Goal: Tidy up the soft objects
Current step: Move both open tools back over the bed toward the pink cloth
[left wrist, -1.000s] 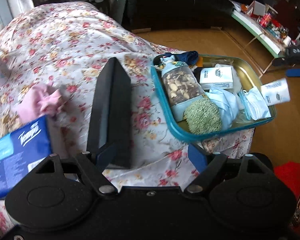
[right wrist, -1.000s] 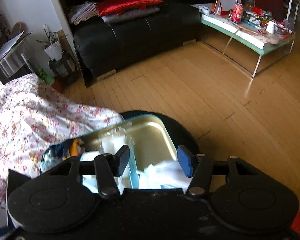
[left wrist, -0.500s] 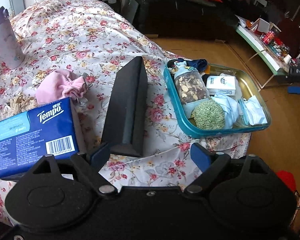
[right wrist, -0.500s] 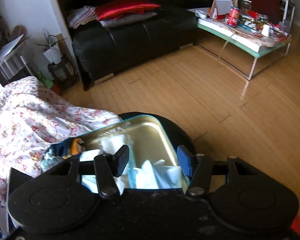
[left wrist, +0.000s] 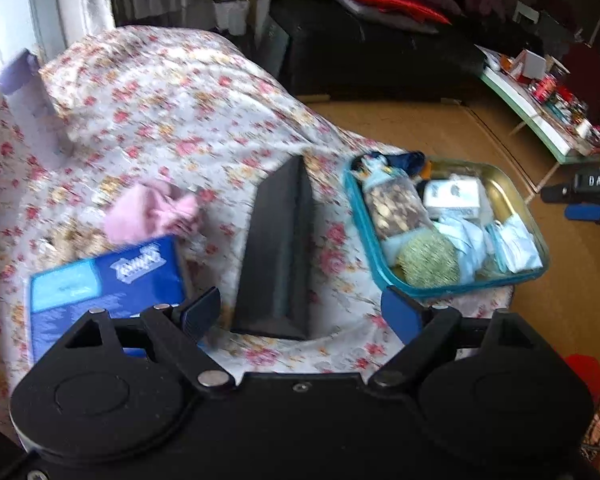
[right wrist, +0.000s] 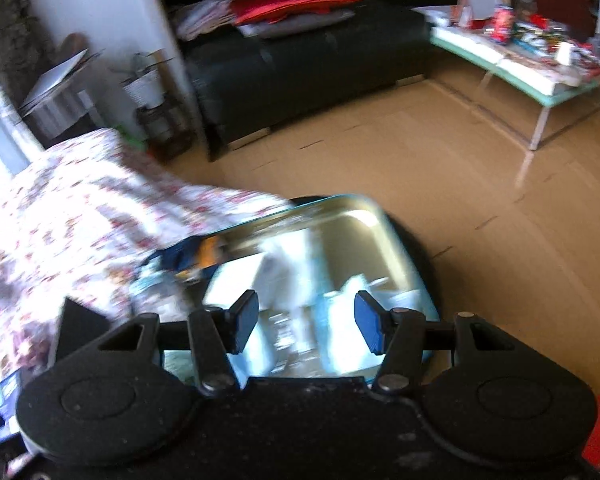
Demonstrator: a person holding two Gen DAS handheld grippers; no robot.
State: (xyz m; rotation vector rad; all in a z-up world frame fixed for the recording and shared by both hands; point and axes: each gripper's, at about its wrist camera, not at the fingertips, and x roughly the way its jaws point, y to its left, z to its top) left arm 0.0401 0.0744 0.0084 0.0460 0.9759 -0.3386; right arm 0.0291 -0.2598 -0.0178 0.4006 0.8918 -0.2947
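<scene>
Crumpled pink cloth beside glossy blue tissue pack.

Both wrist views angled downward, near the table, sharing tray

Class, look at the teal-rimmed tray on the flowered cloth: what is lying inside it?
Inside the tray: a bag of nuts, a white box, a green scrubby ball, pale blue packets and a dark blue cloth. Whatever lies beneath them is covered.

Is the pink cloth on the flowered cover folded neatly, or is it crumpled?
Crumpled. In the left wrist view the pink cloth lies bunched in an uneven heap on the flowered cover, just behind the blue tissue pack, outside the tray.
</scene>
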